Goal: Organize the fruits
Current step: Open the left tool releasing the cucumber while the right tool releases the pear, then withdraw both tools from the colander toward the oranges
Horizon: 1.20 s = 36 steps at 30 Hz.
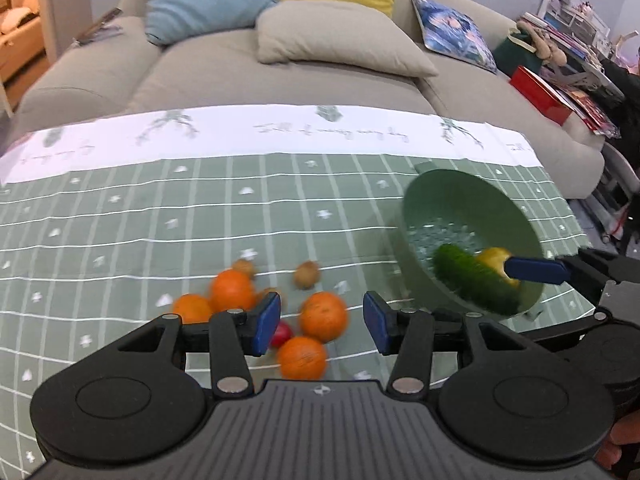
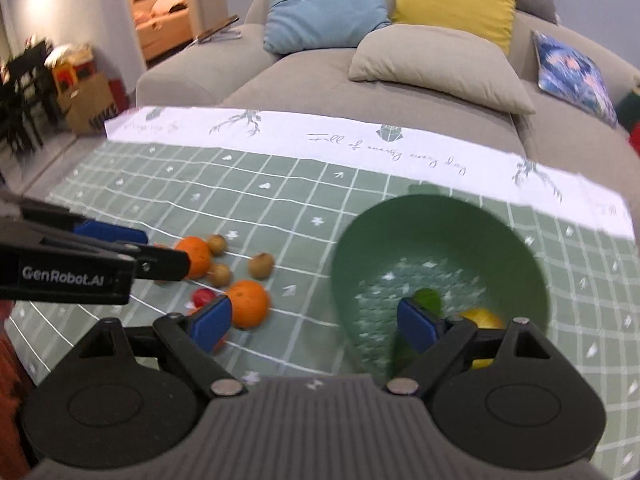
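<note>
A green colander bowl (image 1: 448, 196) (image 2: 400, 228) stands on the right of the checked cloth. It holds a green cucumber (image 1: 472, 280) (image 2: 428, 300) and a yellow fruit (image 1: 496, 258) (image 2: 482, 318). Several oranges (image 1: 323, 316) (image 2: 248, 304), small brown fruits (image 1: 307, 274) (image 2: 261, 265) and a small red fruit (image 1: 282, 334) (image 2: 202, 296) lie in a cluster left of the bowl. My left gripper (image 1: 322, 326) is open, just above the oranges. My right gripper (image 2: 314, 322) is open over the bowl's near left rim; its finger (image 1: 536, 270) shows over the bowl.
The green checked tablecloth (image 1: 160, 216) (image 2: 280, 184) has a white far border. A beige sofa (image 1: 224, 64) (image 2: 304, 80) with several cushions stands behind the table. Clutter and a red box (image 1: 540, 94) sit at the far right.
</note>
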Motion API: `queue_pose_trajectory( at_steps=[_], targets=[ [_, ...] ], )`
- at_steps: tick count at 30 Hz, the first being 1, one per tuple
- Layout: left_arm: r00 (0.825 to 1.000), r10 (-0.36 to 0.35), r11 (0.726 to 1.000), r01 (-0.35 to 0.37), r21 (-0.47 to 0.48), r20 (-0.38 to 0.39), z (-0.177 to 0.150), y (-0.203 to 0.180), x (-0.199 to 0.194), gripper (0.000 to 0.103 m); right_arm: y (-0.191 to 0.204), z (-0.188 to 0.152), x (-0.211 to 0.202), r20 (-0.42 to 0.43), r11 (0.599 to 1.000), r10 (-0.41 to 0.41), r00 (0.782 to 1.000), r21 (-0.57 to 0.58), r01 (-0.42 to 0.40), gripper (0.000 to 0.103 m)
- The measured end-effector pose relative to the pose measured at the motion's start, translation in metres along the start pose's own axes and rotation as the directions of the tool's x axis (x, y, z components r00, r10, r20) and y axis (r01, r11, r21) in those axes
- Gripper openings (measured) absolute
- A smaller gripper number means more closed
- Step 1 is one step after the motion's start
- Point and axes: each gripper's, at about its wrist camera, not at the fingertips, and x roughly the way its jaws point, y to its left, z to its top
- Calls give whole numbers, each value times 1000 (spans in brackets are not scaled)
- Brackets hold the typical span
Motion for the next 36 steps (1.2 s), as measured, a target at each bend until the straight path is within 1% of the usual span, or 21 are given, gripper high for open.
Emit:
queue_pose_trajectory(
  at_steps=[3, 8, 12, 14, 16, 17, 19, 25, 27, 32, 36],
  targets=[
    [1000, 12, 1000, -12, -19, 15, -13, 13, -6, 56, 13, -10, 1, 10, 999, 0, 1000, 45, 0, 86],
    [1000, 14, 998, -13, -59, 11, -32, 30, -9, 56, 24, -23, -2, 27, 995, 3, 1000, 95, -6, 86],
    [1000, 12, 998, -11, -67, 4, -47, 37, -10, 56, 35, -33, -2, 45, 998, 4, 999, 67, -7, 85],
    [1000, 8, 997, -8, -75, -8, -53, 40, -7, 56, 39, -37, -2, 48, 999, 11, 999, 53, -14, 78],
    [1000, 13, 997, -14, -82, -16, -56, 42, -4, 56, 44, -39, 2, 37, 999, 27, 999, 43, -29, 77],
    [1000, 20, 996, -22, -84, -19, -57, 44, -2, 56, 46, -40, 4, 28, 999, 34, 999, 35, -35, 76],
    [999, 29, 996, -31, -86, -21, -58, 45, -1, 56, 49, -41, 9, 14, 999, 38, 999, 20, -38, 69],
    [998, 63, 994, -64, -91, -15, -51, 57, 6, 56, 53, -31, 27, -6, 999, 53, 999, 3, -52, 63],
    [997, 71, 993, -72, -97, -13, -47, 62, 10, 55, 51, -25, 34, -12, 998, 60, 998, 9, -60, 59],
    [994, 103, 991, -106, -79, -39, -40, 75, 29, 53, 50, -13, 55, -33, 997, 67, 997, 30, -66, 57],
    [991, 113, 989, -119, -82, -72, -38, 84, 47, 53, 48, -6, 75, -66, 996, 75, 995, 57, -72, 53]
  ],
)
